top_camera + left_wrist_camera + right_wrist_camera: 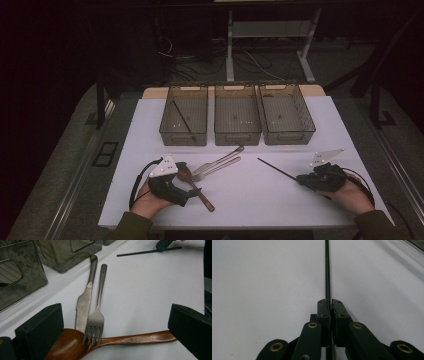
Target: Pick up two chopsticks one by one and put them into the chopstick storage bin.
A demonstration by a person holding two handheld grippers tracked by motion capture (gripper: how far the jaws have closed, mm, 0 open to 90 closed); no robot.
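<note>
A wooden spoon point(200, 192) lies on the white table point(250, 200) with a metal fork point(220, 166) and knife point(222, 157) beside it. My left gripper point(192, 190) stands open around the spoon point(135, 338), one jaw by the bowl and one by the handle's end, neither pressing it. The fork point(98, 305) rests its tines on the spoon's neck, and the knife point(85, 300) lies next to it. At the right, my right gripper point(300, 178) is shut on the near end of a black chopstick point(277, 170). The chopstick point(327, 270) runs straight out from that gripper point(330, 302), flat on the table.
Three smoky see-through bins stand in a row at the back: left point(182, 136), middle point(237, 136), right point(290, 136). Another black chopstick point(182, 119) lies in the left bin. The table's edges drop to a dark floor with cables and a desk frame behind.
</note>
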